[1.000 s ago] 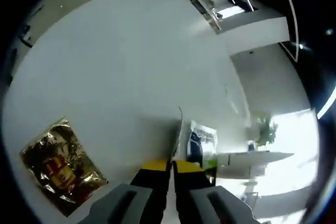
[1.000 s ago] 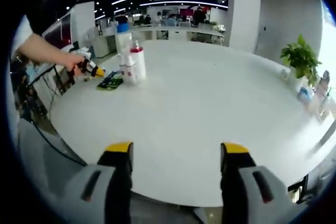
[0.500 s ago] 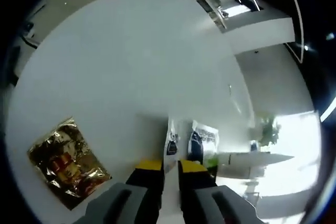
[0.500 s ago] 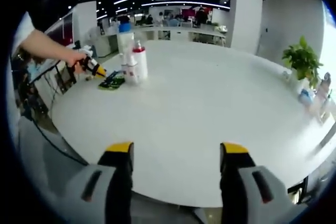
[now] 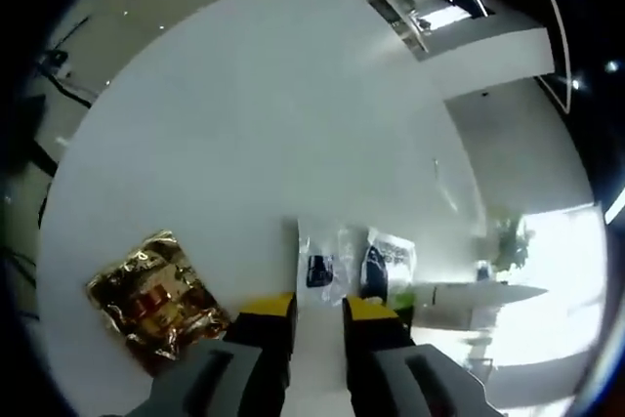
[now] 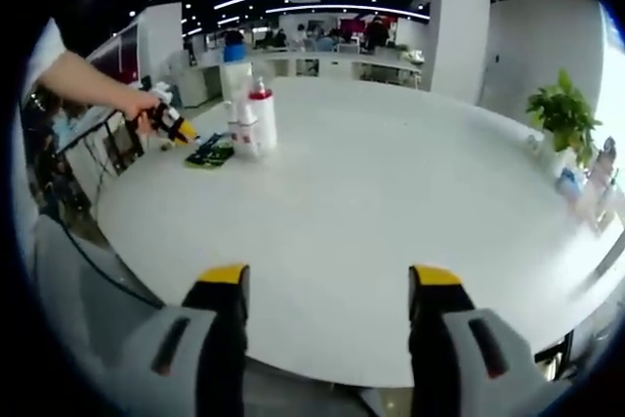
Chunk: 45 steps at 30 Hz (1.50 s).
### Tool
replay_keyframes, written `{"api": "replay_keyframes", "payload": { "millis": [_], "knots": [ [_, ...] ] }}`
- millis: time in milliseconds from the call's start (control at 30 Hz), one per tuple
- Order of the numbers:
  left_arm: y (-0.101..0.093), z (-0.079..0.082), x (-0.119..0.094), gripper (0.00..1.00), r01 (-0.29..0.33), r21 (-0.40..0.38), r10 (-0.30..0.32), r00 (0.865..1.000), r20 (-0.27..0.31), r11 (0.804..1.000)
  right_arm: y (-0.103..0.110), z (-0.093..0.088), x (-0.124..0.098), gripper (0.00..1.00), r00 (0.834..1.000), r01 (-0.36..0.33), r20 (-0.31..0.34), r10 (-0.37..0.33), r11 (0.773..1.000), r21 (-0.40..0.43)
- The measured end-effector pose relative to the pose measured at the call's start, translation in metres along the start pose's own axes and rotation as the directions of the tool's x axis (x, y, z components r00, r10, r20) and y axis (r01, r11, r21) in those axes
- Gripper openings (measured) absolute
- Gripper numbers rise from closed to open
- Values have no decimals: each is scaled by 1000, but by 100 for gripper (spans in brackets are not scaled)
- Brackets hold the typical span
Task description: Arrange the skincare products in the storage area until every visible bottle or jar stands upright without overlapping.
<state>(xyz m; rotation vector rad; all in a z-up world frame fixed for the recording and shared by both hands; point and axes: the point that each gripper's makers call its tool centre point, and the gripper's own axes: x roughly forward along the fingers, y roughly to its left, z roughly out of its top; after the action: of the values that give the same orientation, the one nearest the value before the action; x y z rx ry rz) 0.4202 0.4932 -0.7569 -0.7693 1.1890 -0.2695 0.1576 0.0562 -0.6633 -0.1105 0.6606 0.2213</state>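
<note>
Two bottles standing upright side by side near the far left edge of the round white table (image 6: 391, 192) in the right gripper view: a tall white one with a blue cap (image 6: 233, 80) and a shorter white one with a red pump top (image 6: 260, 116), long axes straight up. One flat green sachet (image 6: 209, 154) lying just in front of them. Left gripper view: two clear sachets (image 5: 320, 259) lying flat next to each other, plus one gold foil packet (image 5: 156, 300) off to the side. Left gripper (image 5: 319, 308) slightly parted, nothing between the tips. Right gripper (image 6: 328, 280) spread wide over the near table edge, holding nothing.
</note>
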Motion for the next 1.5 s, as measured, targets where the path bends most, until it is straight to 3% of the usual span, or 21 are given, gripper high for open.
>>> {"api": "replay_keyframes", "payload": {
  "millis": [100,133,233,333,367,400,467,567,600,633,667,700,767,800,867,933,1133,1167,1267,1333,1500],
  "knots": [
    [2,3,-1,24,-15,12,15,1000,15,1000,1,0,-1,68,1000,0,2,0,1000,-3],
    [8,10,-4,24,-47,34,46,998,38,998,1,0,-1,68,1000,0,2,0,1000,-3],
    [2,8,-10,26,-48,69,44,998,55,997,1,1,-1,68,1000,0,4,0,1000,-4],
    [-3,23,-13,26,-34,136,18,993,116,990,1,2,-1,67,1000,0,7,0,1000,-4],
    [-7,37,-18,28,-38,210,-2,983,185,977,0,1,-1,67,1000,0,6,0,1000,-5],
    [-6,41,-22,32,-70,226,21,977,212,972,0,1,-1,67,1000,-1,7,1,1000,-5],
    [3,53,-28,40,-156,323,71,963,261,933,1,2,-1,67,1000,-2,8,2,1000,-6],
    [19,58,-36,52,-288,471,168,945,281,834,0,2,-1,67,1000,0,9,0,1000,-6],
    [27,57,-37,58,-331,541,211,939,273,773,0,2,-1,67,1000,0,11,0,1000,-4],
    [32,54,-37,61,-352,579,246,935,256,735,0,2,-1,67,1000,0,12,0,1000,-4],
    [38,45,-35,62,-345,627,280,938,205,698,1,3,-1,67,1000,0,12,0,1000,-5],
    [44,37,-35,62,-338,692,320,934,161,638,4,4,-2,67,1000,-1,13,1,1000,-6],
    [50,34,-36,62,-338,755,359,922,146,561,8,7,-4,67,1000,-2,15,2,1000,-8],
    [46,16,-42,61,-341,781,368,917,154,523,9,8,-4,67,1000,-2,15,2,1000,-8],
    [41,15,-43,63,-336,770,342,925,163,542,11,9,-5,67,1000,-3,16,3,1000,-6],
    [43,8,-46,65,-312,760,354,928,116,570,13,11,-6,67,1000,-5,19,5,1000,-5],
    [51,-1,-54,65,-275,816,404,913,55,509,18,15,-9,68,1000,-10,27,10,1000,7],
    [53,-5,-56,63,-260,836,415,909,43,484,15,14,-8,69,1000,-11,28,10,1000,9],
    [59,-9,-56,56,-228,862,439,898,7,452,15,14,-8,69,1000,-11,26,11,1000,9],
    [54,-8,-55,54,-217,858,417,909,3,466,18,15,-8,69,1000,-19,25,19,1000,13],
    [54,-8,-54,52,-198,868,412,911,-9,456,15,14,-6,70,999,-29,22,29,999,24]
  ]
}}
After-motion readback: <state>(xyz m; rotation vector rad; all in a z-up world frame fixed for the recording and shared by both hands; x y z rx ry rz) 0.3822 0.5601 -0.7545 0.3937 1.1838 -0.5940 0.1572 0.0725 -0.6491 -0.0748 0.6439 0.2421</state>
